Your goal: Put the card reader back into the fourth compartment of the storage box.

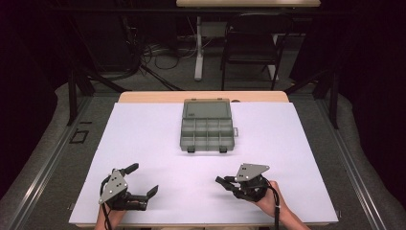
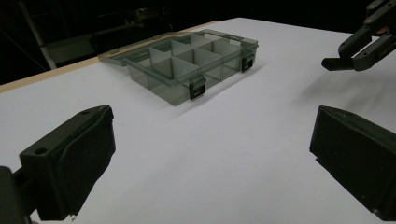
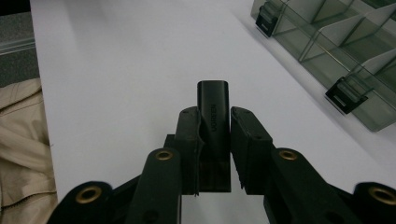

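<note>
A wide bench (image 1: pixel 143 143) under a plain white sheet takes up most of the scene, with a strip of pale wood showing along its far edge. Toward the far middle of it lies a smoky grey, see-through plastic compartment box (image 1: pixel 207 132), its lid laid open flat on the far side and its dividers forming two rows of small cells; two black latches hang on its near wall. At the near left the left claw (image 1: pixel 143 179) rests low over the sheet — its two black jaws stand wide apart with nothing between them, pointing toward the box. At the near right the right claw (image 1: pixel 221 181), with a grey three-cornered plate on top, is held in a person's hand and points left across the bench. Its jaws are clamped on a small black rectangular plug-like piece (image 3: pixel 213 126) with lettering down its face, which sticks out past the jaw tips, well apart from the box and just above the white sheet.
</note>
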